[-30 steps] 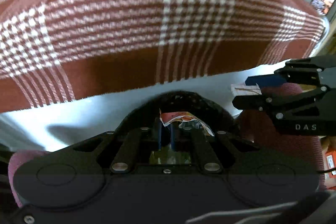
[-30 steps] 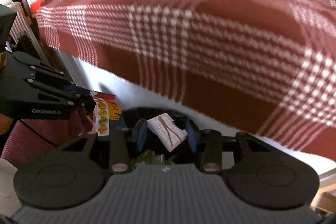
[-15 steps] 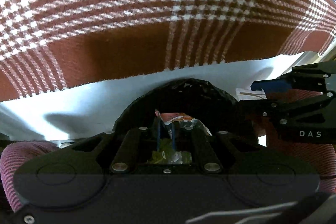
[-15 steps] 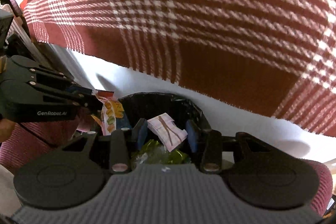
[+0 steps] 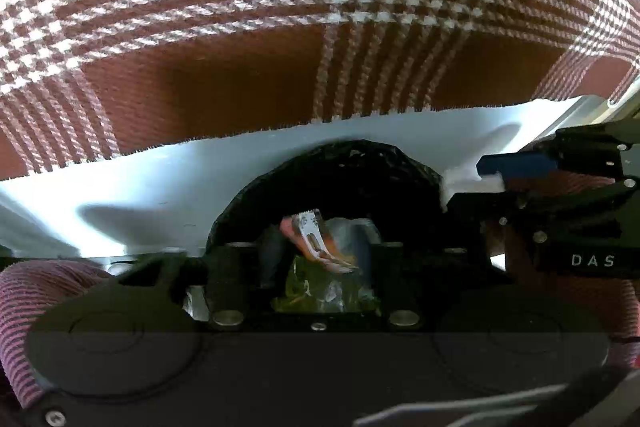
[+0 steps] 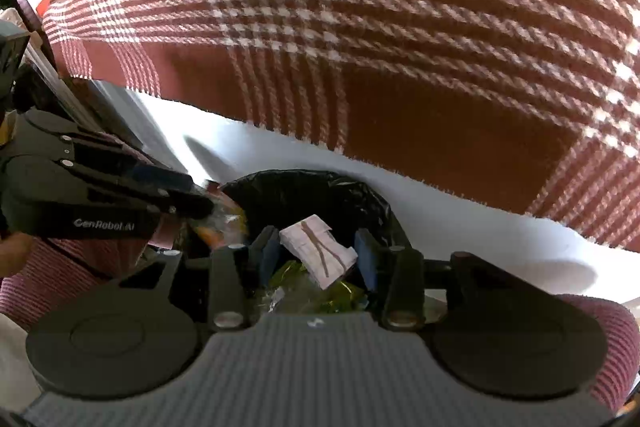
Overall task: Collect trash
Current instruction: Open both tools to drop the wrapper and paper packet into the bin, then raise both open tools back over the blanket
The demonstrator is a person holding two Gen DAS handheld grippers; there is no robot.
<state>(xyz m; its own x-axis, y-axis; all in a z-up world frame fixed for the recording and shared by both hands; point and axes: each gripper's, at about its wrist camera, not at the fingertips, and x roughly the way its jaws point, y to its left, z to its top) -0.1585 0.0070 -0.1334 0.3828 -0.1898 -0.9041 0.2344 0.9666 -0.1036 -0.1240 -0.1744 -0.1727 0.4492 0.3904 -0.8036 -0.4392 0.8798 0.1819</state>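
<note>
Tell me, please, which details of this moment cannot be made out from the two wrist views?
- How full the black-lined bin is: both views, the gripper bodies cover most of its opening.
- The print on the snack wrapper at the left gripper: left view blurred, right view half hidden by that gripper's fingers.
- What the paper scrap between the right gripper fingers is: too small.
- Whether either gripper pinches its trash or has let go.

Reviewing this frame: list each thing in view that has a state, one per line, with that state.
Left gripper: open, jaws apart around an orange snack wrapper that looks loose between them, over the bin.
Right gripper: open, a pale paper wrapper loose between the jaws, above the bin.
Trash bin: open, lined with a black bag, green and clear wrappers already inside.
Plaid tablecloth: draped over the table edge.
</note>
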